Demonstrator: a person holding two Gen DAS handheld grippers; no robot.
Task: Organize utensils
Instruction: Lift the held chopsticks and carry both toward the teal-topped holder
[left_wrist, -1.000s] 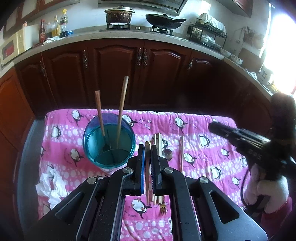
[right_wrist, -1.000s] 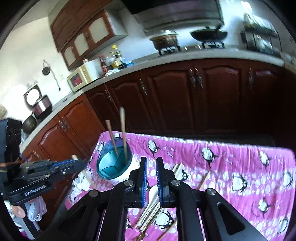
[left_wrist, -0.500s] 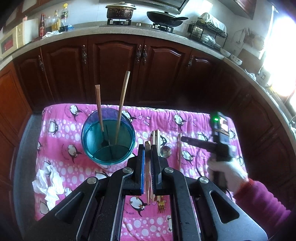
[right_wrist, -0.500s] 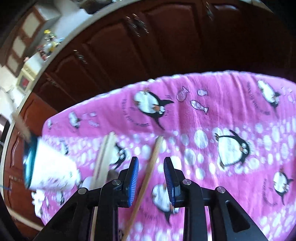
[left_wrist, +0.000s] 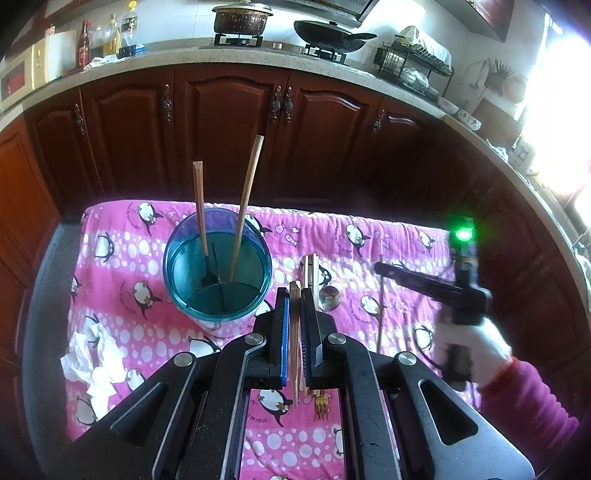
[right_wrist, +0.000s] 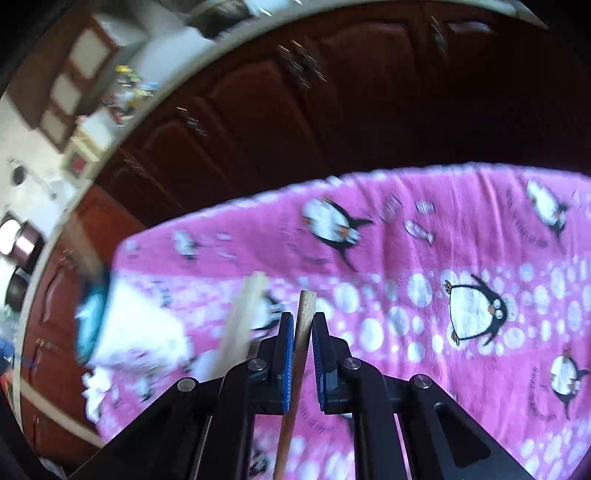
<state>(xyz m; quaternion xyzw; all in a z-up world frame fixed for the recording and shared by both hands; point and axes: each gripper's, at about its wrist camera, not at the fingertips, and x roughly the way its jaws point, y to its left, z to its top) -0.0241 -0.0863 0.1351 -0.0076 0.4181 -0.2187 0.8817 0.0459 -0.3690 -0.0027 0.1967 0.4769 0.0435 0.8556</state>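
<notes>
Pinched the left-hand chopstick (left_wrist: 294, 343) in the left gripper (left_wrist: 294, 295), fingers pressed almost together on its shaft, one end poking just past the tips and the other showing below the pads. Clamped the right-hand chopstick (right_wrist: 306, 299) in the right gripper (right_wrist: 303, 317) in much the same way. Had just been closing those fingers with the stick between them, and now gripped it close to its far end, the rest trailing back under the gripper. Could not tell whether it was clear of the cloth.

Judged both sticks light, stiff, thin and smooth. Expected either to pivot or slide when held near one end, so better taken nearer the middle, squarely across the pads.

Saw the blue holder (left_wrist: 218, 273) upright on the pink penguin cloth (left_wrist: 369, 236) over the worktop, just left of the left fingers in the left wrist view. Counted two long wooden-handled utensils leaning inside it. Found more lying loose on the cloth near the holder: a pair of pale chopsticks (left_wrist: 312, 269), what looked like a spoon (left_wrist: 330, 295), and a gold fork (left_wrist: 320, 404) partly hidden by the gripper. Noted crumpled tissue (left_wrist: 92, 365) at the near left edge.

Reckoned the task well short of done, with both held sticks yet to go into the holder.
</notes>
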